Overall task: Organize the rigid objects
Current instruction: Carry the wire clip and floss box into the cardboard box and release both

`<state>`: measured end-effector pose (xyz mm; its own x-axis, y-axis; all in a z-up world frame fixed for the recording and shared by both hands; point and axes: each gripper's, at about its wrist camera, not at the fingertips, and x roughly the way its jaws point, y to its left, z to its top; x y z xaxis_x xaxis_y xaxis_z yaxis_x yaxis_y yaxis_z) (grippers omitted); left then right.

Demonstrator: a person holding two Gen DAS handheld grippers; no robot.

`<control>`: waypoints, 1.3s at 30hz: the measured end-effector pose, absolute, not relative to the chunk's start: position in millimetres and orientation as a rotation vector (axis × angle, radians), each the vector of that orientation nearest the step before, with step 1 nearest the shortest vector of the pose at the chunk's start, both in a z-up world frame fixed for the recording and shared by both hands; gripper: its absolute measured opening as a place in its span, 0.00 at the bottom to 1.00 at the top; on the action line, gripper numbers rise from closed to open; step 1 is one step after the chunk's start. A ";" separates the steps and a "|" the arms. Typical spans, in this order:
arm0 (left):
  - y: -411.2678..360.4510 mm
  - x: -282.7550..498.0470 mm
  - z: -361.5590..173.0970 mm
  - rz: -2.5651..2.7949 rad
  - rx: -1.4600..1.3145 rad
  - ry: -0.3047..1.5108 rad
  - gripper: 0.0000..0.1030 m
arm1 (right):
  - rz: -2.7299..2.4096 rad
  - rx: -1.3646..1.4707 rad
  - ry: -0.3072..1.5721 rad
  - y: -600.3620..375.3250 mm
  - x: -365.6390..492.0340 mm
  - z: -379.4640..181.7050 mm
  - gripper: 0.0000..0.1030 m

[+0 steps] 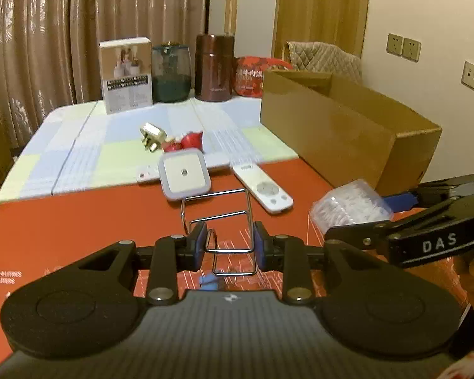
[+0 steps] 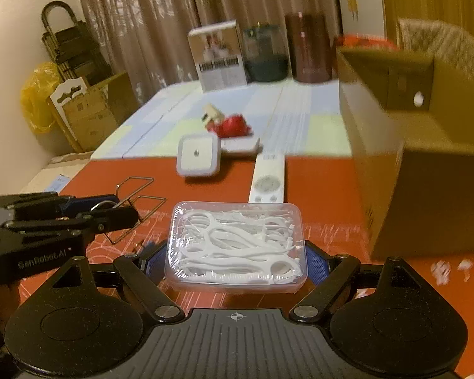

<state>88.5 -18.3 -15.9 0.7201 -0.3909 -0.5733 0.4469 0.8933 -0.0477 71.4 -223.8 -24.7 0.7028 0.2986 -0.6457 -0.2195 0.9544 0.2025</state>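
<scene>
Floss box (image 2: 236,246) clamped btwn right gripper (image 2: 236,260) pads; left gripper (image 1: 229,246) jaws closed on wire rack (image 1: 224,221), carton (image 1: 347,132) nearby.

In the left wrist view, the wire rack (image 1: 219,221) lies low in the centre on the worktop (image 1: 79,221), between the left tongs (image 1: 228,248). Above it sits the square night light (image 1: 184,174), with the remote (image 1: 262,188) just to its right. The cardboard box (image 1: 347,132) fills the right side. The floss pick box (image 1: 350,208) lies at right, below the cardboard box, in the right tongs (image 1: 376,211). Along the top centre stand a carton (image 1: 126,75), a jar (image 1: 171,72) and a canister (image 1: 214,68), left to right.
</scene>
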 end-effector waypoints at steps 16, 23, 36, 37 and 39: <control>-104.3 120.3 59.4 -0.582 0.095 0.491 0.25 | 0.122 0.127 0.592 -329.3 76.6 78.9 0.80; -190.5 161.9 72.1 -0.711 0.128 0.476 0.25 | -0.006 0.137 0.651 -408.0 122.6 67.8 0.80; -271.0 194.6 33.2 -0.778 0.248 0.541 0.31 | -0.005 0.176 0.700 -448.9 144.1 33.0 0.80; -269.9 194.6 32.6 -0.774 0.247 0.535 0.32 | -0.005 0.181 0.702 -451.1 144.2 31.7 0.80; -263.5 194.5 33.4 -0.755 0.230 0.528 0.32 | -0.005 0.187 0.702 -454.4 145.4 29.4 0.80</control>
